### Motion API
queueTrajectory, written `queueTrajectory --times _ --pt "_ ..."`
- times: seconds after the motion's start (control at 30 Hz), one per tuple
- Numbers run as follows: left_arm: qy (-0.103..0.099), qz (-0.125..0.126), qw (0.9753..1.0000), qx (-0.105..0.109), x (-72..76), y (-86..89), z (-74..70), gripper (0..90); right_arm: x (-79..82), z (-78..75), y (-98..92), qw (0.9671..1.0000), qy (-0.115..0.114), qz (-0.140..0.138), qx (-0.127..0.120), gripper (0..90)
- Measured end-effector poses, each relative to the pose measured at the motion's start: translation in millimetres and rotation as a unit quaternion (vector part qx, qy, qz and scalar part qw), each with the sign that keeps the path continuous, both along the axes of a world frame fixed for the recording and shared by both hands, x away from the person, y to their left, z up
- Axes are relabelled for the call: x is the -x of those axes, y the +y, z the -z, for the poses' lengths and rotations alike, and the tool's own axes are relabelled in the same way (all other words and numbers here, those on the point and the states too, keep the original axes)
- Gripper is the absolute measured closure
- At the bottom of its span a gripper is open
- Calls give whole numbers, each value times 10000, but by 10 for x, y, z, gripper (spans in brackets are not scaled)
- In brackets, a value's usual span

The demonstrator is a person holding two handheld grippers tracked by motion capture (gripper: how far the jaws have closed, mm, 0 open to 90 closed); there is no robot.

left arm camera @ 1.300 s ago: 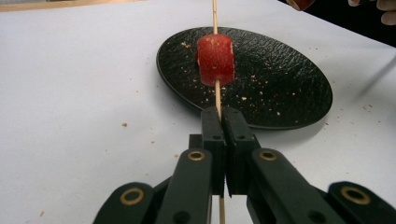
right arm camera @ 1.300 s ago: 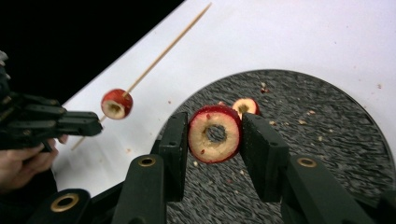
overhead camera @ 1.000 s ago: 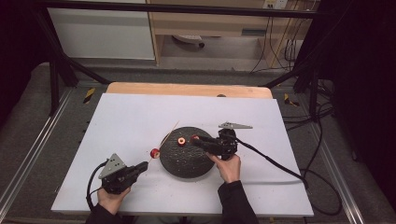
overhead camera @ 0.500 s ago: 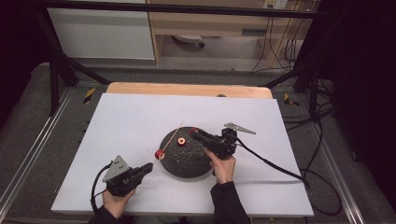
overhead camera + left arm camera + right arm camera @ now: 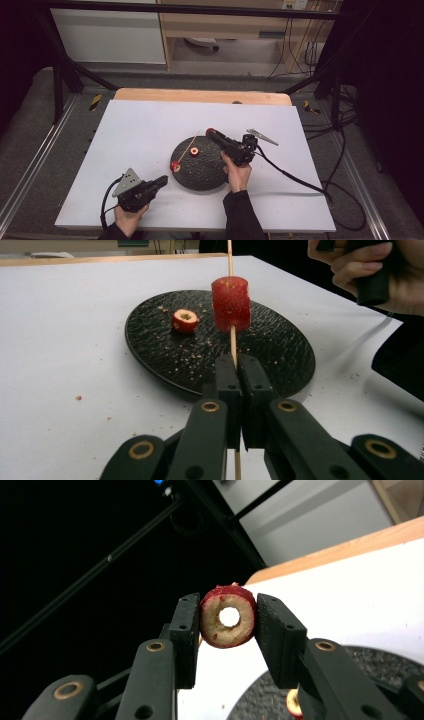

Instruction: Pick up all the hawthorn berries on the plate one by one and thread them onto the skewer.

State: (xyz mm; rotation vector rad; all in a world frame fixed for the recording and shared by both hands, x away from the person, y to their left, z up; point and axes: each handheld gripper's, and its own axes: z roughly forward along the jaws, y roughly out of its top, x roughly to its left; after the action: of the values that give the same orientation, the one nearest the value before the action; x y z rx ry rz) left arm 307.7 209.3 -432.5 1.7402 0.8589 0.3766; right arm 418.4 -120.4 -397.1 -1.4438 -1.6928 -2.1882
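A round black plate [image 5: 206, 175] lies mid-table on the white sheet. My left gripper [image 5: 162, 180] sits at the plate's near-left rim, shut on a thin wooden skewer [image 5: 233, 342] that slants up over the plate. A red fruit chunk [image 5: 230, 302] is threaded on it, seen from above as the chunk [image 5: 174, 166]. A second cored piece [image 5: 194, 151] rests loose on the plate [image 5: 280, 355]. My right gripper [image 5: 210, 133] hovers above the plate's far edge, shut on a red fruit ring [image 5: 228, 616] with a hole through its pale middle.
Crumbs dot the plate and the white sheet [image 5: 140, 125]. The right gripper's cable [image 5: 300, 180] trails to the table's right edge. A wooden strip [image 5: 200, 96] runs along the far edge, with dark frame legs and floor cables beyond.
The right gripper has risen and moved away from me with the fruit ring. The left gripper has shifted slightly right, bringing the skewered chunk closer to the plate.
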Motion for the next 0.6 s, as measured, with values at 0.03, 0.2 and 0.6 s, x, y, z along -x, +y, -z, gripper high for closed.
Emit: queueTrajectory --times 0.03,0.2,0.6 --pt "-9 26 10000 -2 3 -9 3 882 -11 -3 0 10000 -7 17 -57 633" --pt "16 79 10000 10 6 -45 13 883 -40 -32 -18 9995 -24 134 -301 633" --pt "-57 133 9999 61 39 -130 15 882 -102 -74 -50 9963 -68 298 -800 633"
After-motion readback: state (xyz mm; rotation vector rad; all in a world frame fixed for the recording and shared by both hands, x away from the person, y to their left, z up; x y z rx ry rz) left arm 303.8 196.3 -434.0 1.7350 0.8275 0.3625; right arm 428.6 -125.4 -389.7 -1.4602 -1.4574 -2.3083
